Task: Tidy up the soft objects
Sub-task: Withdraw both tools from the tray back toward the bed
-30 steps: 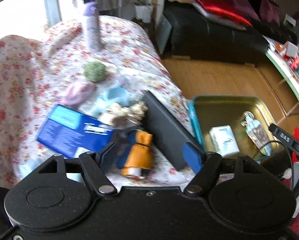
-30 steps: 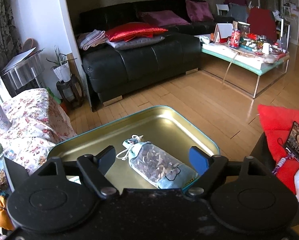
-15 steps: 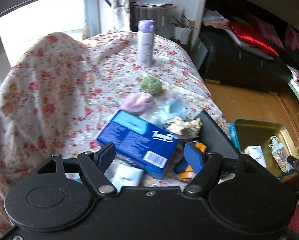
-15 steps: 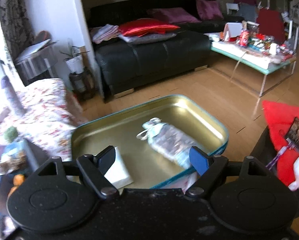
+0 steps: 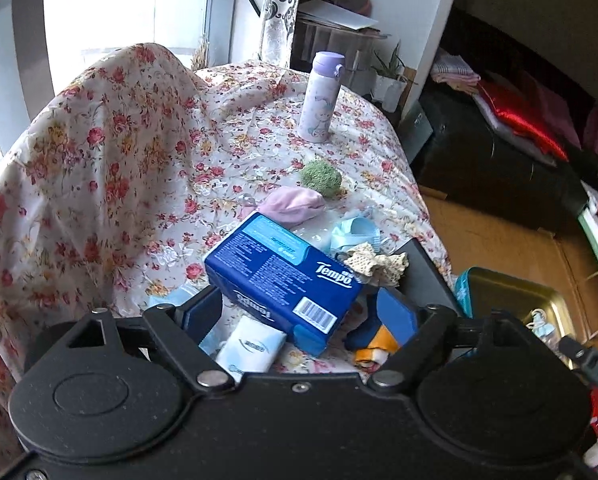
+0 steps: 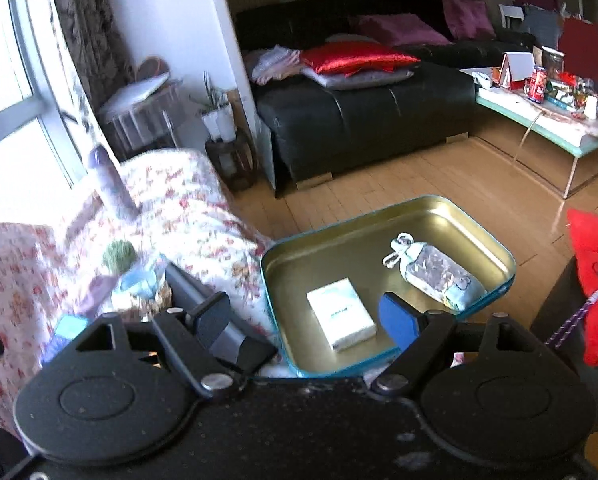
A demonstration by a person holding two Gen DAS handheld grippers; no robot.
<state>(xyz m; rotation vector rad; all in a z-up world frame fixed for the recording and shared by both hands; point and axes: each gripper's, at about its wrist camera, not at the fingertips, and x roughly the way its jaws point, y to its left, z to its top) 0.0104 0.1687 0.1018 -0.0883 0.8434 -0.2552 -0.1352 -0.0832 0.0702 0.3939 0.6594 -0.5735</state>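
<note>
My left gripper (image 5: 299, 316) is open and empty above the floral table, its jaws either side of a blue Tempo tissue pack (image 5: 279, 276) and a small white tissue packet (image 5: 251, 348). Behind lie a pink pouch (image 5: 295, 204), a green ball (image 5: 321, 174), a light-blue soft item (image 5: 355, 232), a lace sachet (image 5: 375, 264) and an orange-and-blue pouch (image 5: 375, 344). My right gripper (image 6: 307, 320) is open and empty over the near rim of the gold tin tray (image 6: 479, 216), which holds a white tissue packet (image 6: 341, 314) and a clear sachet (image 6: 439, 276).
A lilac bottle (image 5: 321, 98) stands at the back of the table. A dark flat case (image 6: 215, 316) leans between table and tray. A black sofa (image 6: 379, 108) with cushions and a cluttered coffee table (image 6: 547, 120) stand beyond on the wooden floor.
My left gripper has swung left from the tray side to face the table and the blue tissue pack. My right gripper has turned left, so the tray has shifted right in its view.
</note>
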